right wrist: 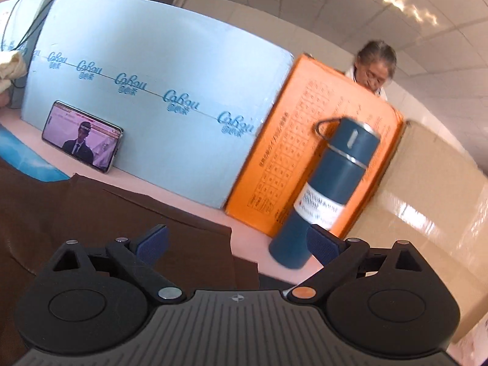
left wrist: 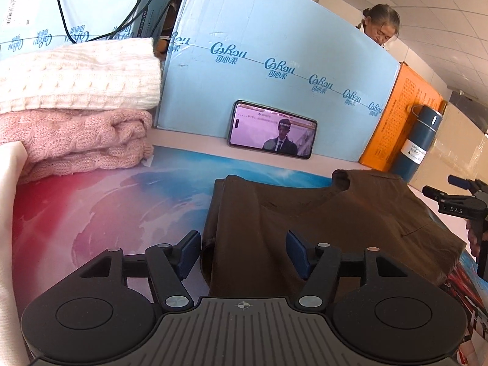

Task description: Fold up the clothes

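Looking along your left tongs [left wrist: 243,251], you see their blue pads standing partly apart over the near edge of the brown garment [left wrist: 320,228], gripping nothing. That garment lies folded on the bench [left wrist: 91,207], whose mat runs red at the left to blue farther back. At far left a white knit [left wrist: 79,76] sits on a pink knit [left wrist: 76,143]. A pale blue carton [left wrist: 274,70] stands along the far side with a phone [left wrist: 272,133] leaning on it, then an orange box [left wrist: 402,116] and a blue flask [left wrist: 422,143] to the right. Your right tongs [left wrist: 457,201] show at the right edge.

From your right tongs [right wrist: 241,244], the jaws stand wide and empty above the brown garment's [right wrist: 106,213] right edge. Beyond the pink bench [right wrist: 189,195] stand the carton [right wrist: 152,61], phone [right wrist: 82,135], orange box [right wrist: 305,152] and flask [right wrist: 335,177], a beige box [right wrist: 427,198] at right. A person [right wrist: 375,67] is behind the boxes, under a tiled ceiling [right wrist: 335,0].
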The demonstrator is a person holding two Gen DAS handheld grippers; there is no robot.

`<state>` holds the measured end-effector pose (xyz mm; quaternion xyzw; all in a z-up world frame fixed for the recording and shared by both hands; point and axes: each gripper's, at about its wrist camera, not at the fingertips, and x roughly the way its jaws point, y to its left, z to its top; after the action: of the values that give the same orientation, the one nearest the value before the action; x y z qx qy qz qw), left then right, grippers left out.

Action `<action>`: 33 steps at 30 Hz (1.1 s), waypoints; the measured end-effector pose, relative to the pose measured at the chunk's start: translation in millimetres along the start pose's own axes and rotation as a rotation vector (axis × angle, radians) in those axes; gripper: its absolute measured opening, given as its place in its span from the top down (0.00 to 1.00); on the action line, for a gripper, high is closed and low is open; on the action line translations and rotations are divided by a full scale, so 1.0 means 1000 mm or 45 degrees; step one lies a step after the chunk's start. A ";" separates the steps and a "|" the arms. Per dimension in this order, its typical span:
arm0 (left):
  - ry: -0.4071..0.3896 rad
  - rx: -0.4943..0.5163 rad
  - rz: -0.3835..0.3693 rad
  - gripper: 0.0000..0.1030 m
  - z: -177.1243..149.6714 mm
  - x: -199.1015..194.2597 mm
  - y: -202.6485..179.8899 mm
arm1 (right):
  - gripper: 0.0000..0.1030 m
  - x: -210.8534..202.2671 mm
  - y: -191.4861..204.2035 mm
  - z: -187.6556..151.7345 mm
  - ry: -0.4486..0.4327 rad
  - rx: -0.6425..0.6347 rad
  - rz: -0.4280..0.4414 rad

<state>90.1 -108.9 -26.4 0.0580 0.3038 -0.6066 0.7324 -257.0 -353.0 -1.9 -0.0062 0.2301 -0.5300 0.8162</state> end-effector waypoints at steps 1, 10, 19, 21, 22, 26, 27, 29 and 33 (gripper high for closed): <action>0.004 0.000 0.005 0.42 0.000 0.001 0.000 | 0.06 0.003 -0.009 -0.006 0.059 0.119 0.025; -0.040 0.169 0.144 0.67 0.008 0.010 -0.023 | 0.09 0.006 -0.030 -0.016 0.047 0.407 0.189; -0.050 0.241 0.190 0.82 0.019 0.022 -0.031 | 0.20 0.057 -0.050 -0.006 0.308 0.493 0.423; -0.057 0.249 0.183 0.82 0.021 0.023 -0.033 | 0.31 0.059 -0.050 -0.012 0.322 0.503 0.401; -0.059 0.254 0.184 0.83 0.022 0.024 -0.033 | 0.44 0.058 -0.048 -0.013 0.319 0.496 0.385; -0.078 0.271 0.201 0.87 0.017 0.024 -0.037 | 0.84 0.048 -0.043 -0.014 0.283 0.460 0.328; -0.096 0.273 0.202 0.89 0.017 0.021 -0.038 | 0.86 0.041 -0.040 -0.014 0.255 0.441 0.304; -0.156 0.272 0.185 0.91 0.017 0.010 -0.043 | 0.89 0.023 -0.035 -0.012 0.177 0.387 0.245; -0.242 0.346 0.157 0.91 0.029 0.003 -0.058 | 0.89 -0.013 -0.031 -0.007 0.041 0.370 0.118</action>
<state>47.8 -139.3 11.7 0.1174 0.1444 -0.5987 0.7791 -291.1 -353.7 4.8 0.1311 0.1641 -0.5196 0.8282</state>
